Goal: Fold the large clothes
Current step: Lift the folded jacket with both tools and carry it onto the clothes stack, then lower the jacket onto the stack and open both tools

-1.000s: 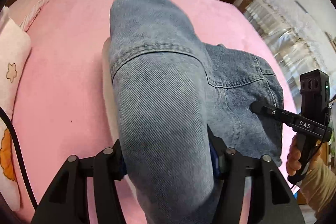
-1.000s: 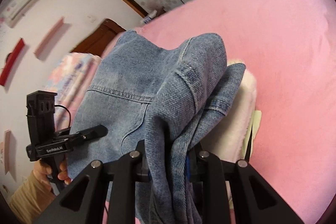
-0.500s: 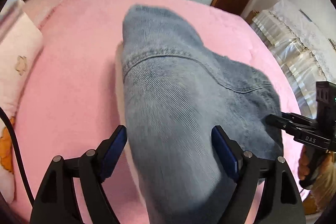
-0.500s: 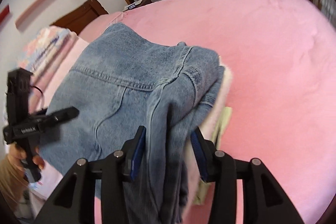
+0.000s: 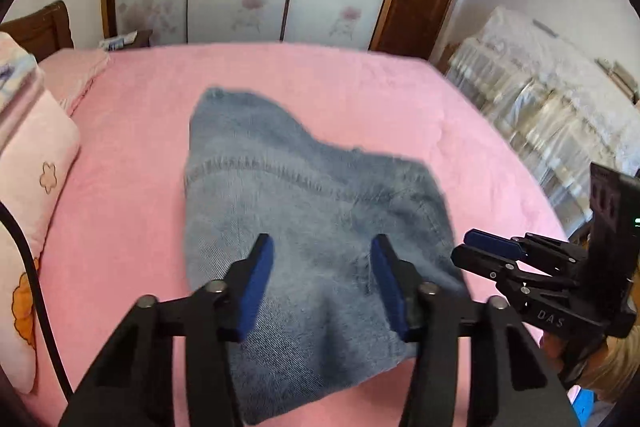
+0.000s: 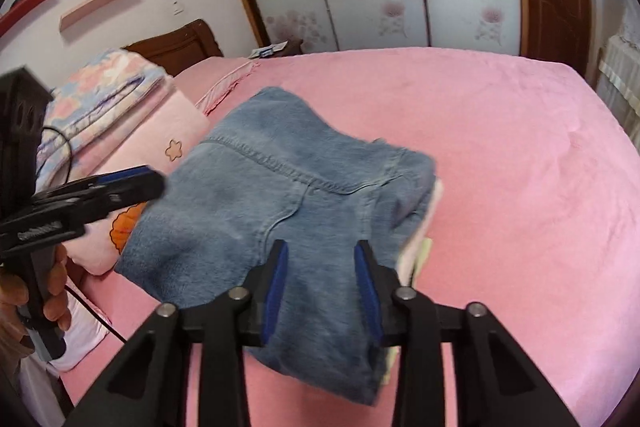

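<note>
Jeans (image 5: 312, 227) lie folded in a thick bundle near the middle of the pink bed (image 5: 120, 187), resting on a small stack of pale folded clothes (image 6: 416, 255) whose edges peek out along the right side in the right wrist view. My left gripper (image 5: 322, 241) hangs above the near end of the denim with its fingers apart. They have just been closing, but nothing sits between the blue pads and they touch no cloth. The right gripper (image 6: 321, 246) is in the same condition: fingers parted more narrowly, also just closing, empty, with the denim below them and not pinched. I judge the fold itself to be done and the step in hand to be letting go cleanly and backing off. To do that well I would draw both grippers up and toward me along the line they point, keeping the fingers off the fabric so no pad catches a seam and drags the top layer open. The near edge looks a little slumped and rounded (motion blur makes it hard to be sure), so I would check that before leaving. If it does overhang the stack, a light press from above with closed fingers should settle it better than another pinch. The pillow (image 5: 36, 167) at the left is well apart and poses no obstacle.
</note>
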